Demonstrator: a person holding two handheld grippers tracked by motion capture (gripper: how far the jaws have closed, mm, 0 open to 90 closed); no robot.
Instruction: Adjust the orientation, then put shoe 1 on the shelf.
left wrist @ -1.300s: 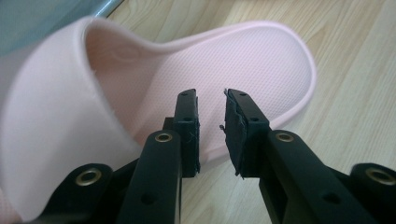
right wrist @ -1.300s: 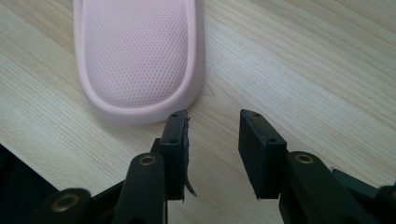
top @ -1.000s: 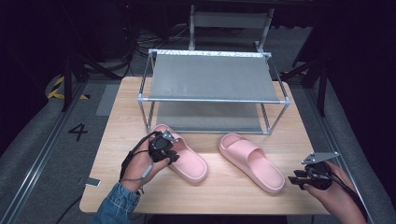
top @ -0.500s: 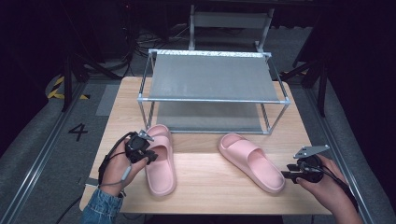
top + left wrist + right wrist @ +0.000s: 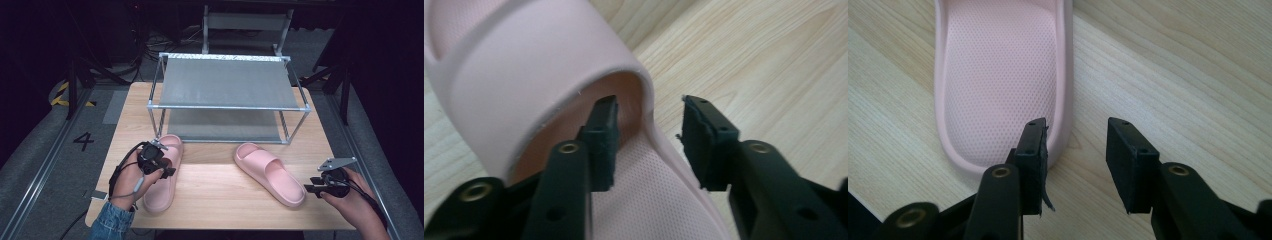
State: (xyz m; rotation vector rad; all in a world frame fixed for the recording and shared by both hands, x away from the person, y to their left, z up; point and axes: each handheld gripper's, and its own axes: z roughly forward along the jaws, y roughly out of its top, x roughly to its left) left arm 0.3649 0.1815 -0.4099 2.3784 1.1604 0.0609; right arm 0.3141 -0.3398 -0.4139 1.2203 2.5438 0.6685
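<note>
Both grippers spread: left gripper (image 5: 646, 142) straddles the left slipper's (image 5: 162, 182) rim ungripped, so lifting now risks slippage.

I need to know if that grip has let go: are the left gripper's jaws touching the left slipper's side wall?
Cannot tell. The left gripper straddles the left slipper, jaws just opened, contact unclear.

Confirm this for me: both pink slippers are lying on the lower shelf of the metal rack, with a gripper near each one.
Not on the shelf. In the high view the left slipper and the right slipper lie on the wooden table in front of the metal rack. A gripper is near each: left gripper, right gripper.
</note>
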